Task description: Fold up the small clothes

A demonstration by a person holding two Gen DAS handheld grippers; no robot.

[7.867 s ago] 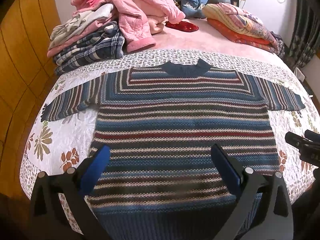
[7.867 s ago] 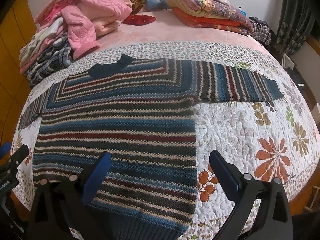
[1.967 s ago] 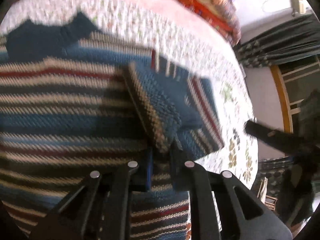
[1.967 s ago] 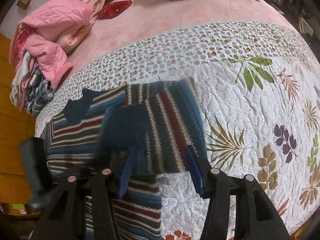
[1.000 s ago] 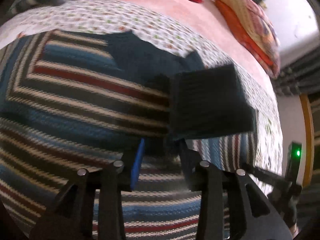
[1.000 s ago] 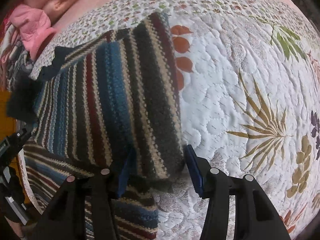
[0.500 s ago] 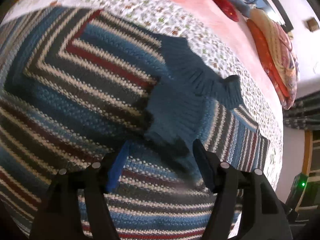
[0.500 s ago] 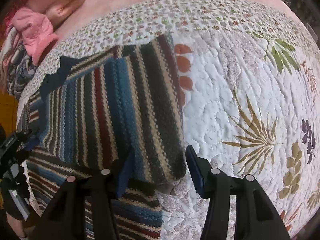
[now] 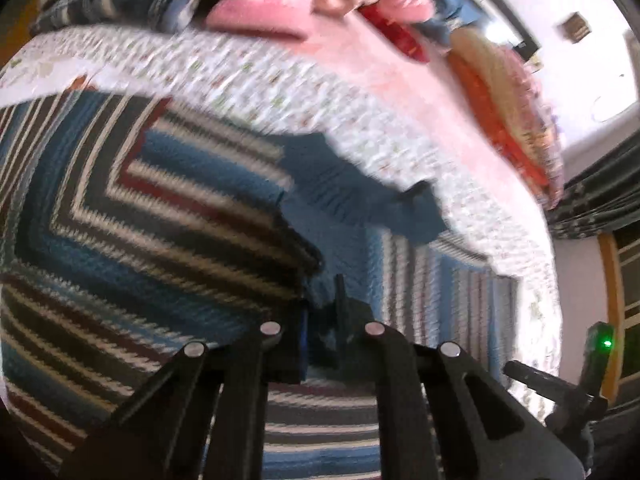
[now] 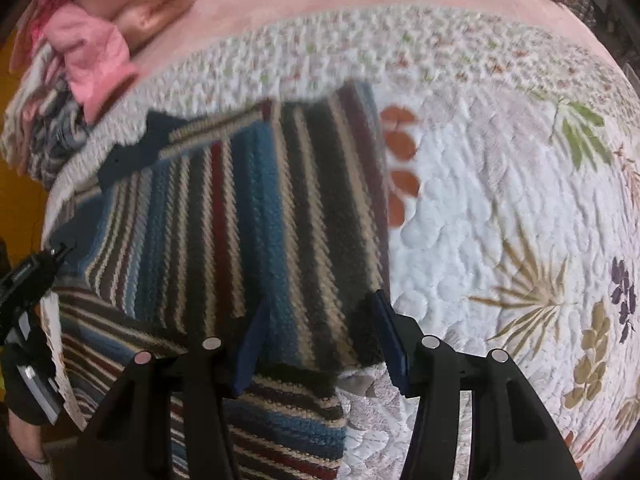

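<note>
The striped knit sweater (image 9: 140,220) lies flat on the quilted bedspread (image 10: 500,200), its dark blue neckband (image 9: 360,200) at the far edge. Its right sleeve (image 10: 260,220) is folded inward across the chest. My left gripper (image 9: 322,320) is shut, and the sleeve's blue cuff (image 9: 332,248) runs into its tips; the view is motion-blurred. My right gripper (image 10: 320,340) is open and straddles the near edge of the folded sleeve at the shoulder fold. In the right wrist view, the left gripper (image 10: 32,276) shows at the left edge.
A pile of pink and plaid clothes (image 10: 92,52) sits at the far left of the bed. Folded orange blankets (image 9: 508,92) lie at the far right by dark curtains (image 9: 592,192). Bare floral quilt stretches to the right of the sweater.
Half a second ago the left gripper was open over the cuff; now its fingers have shut at the cuff's near end. The right gripper stays open at the sleeve fold.
</note>
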